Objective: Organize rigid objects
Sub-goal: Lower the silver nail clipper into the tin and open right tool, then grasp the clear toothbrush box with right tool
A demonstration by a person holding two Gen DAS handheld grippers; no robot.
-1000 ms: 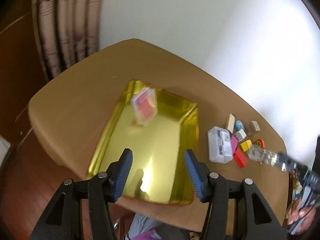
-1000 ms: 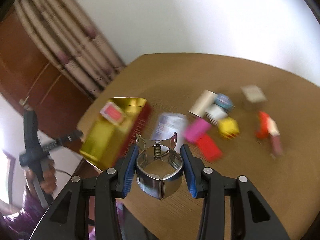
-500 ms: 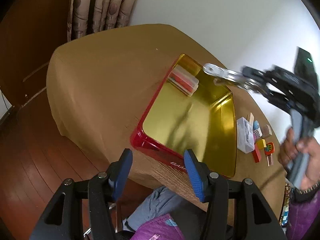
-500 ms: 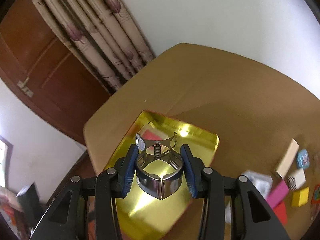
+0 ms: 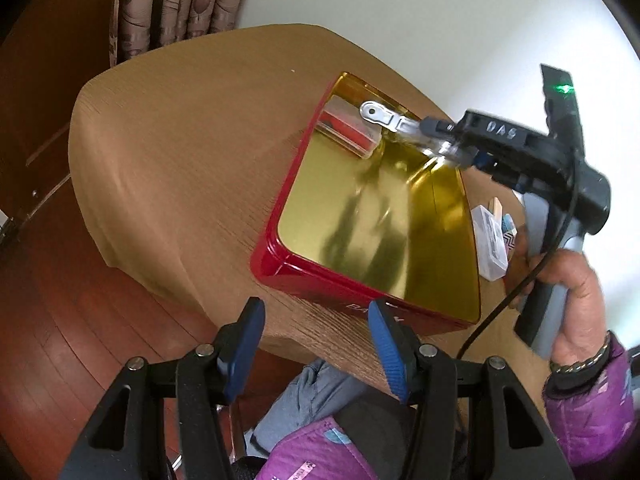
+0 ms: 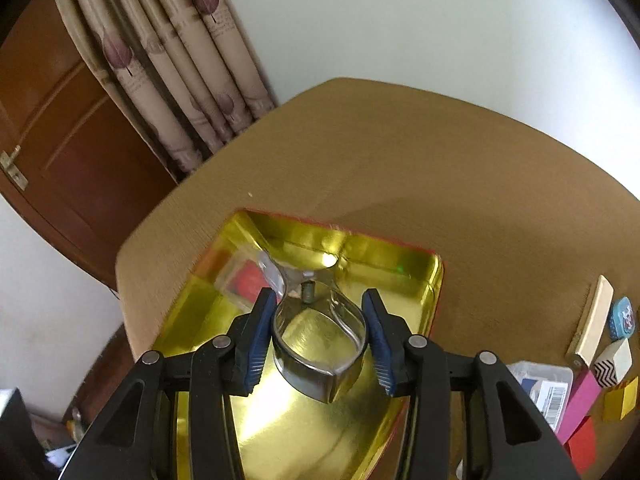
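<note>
A red tin with a gold inside point(image 5: 360, 208) point(image 6: 416, 280) lies on the brown table. A clear box with a red insert point(image 5: 348, 132) point(image 6: 244, 276) sits in its far left corner. My right gripper point(image 6: 318, 332) is shut on a shiny metal clamp point(image 6: 320, 344) point(image 5: 384, 118) and holds it above the far end of the tin, near the clear box. My left gripper point(image 5: 316, 348) is open and empty, hovering off the table's near edge in front of the tin.
To the right of the tin lie a clear plastic case point(image 6: 544, 388) point(image 5: 490, 240), a wooden stick point(image 6: 594, 320), a pink block point(image 6: 576, 404), a red block point(image 6: 582, 444), a yellow block point(image 6: 620, 400) and small erasers point(image 6: 612, 360). Curtains point(image 6: 172, 64) and a door stand behind.
My right gripper has carried the metal clamp left from the loose objects to over the tin and lowered it toward the far end. My left gripper has pulled back off the table's edge.
</note>
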